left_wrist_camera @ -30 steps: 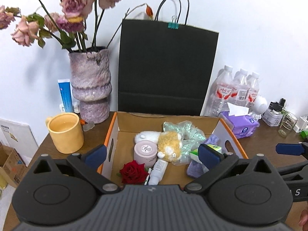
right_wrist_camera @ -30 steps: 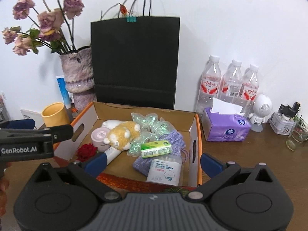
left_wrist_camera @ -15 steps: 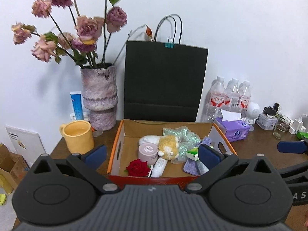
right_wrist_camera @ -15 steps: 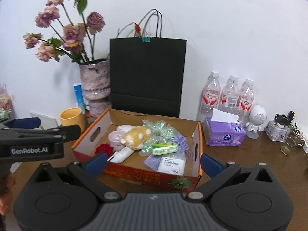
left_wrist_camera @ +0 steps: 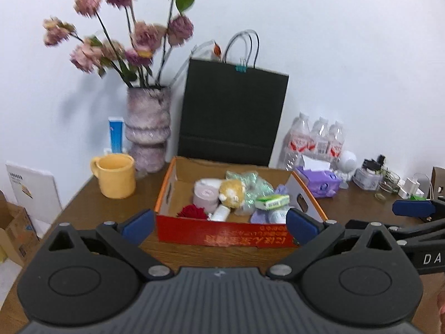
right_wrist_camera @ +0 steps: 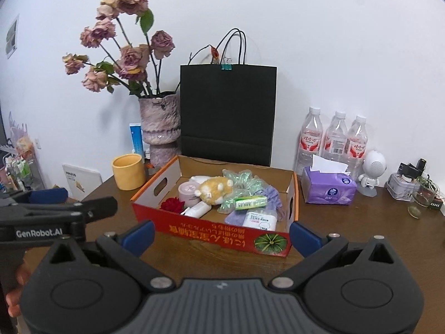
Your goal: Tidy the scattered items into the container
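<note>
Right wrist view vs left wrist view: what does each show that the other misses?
Right wrist only: the green pumpkin print on the red front wall of the cardboard box, and the left gripper seen from the side.

Left wrist only: the brown cardboard carton on the floor, the white charger plug, and the right gripper seen from the side.

Both: the box, the yellow plush toy, red fabric rose, yellow ceramic mug, black paper bag and purple tissue pack. Both grippers are open and empty.

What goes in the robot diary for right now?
left claw open | right claw open | cardboard box full | plush toy inside
</note>
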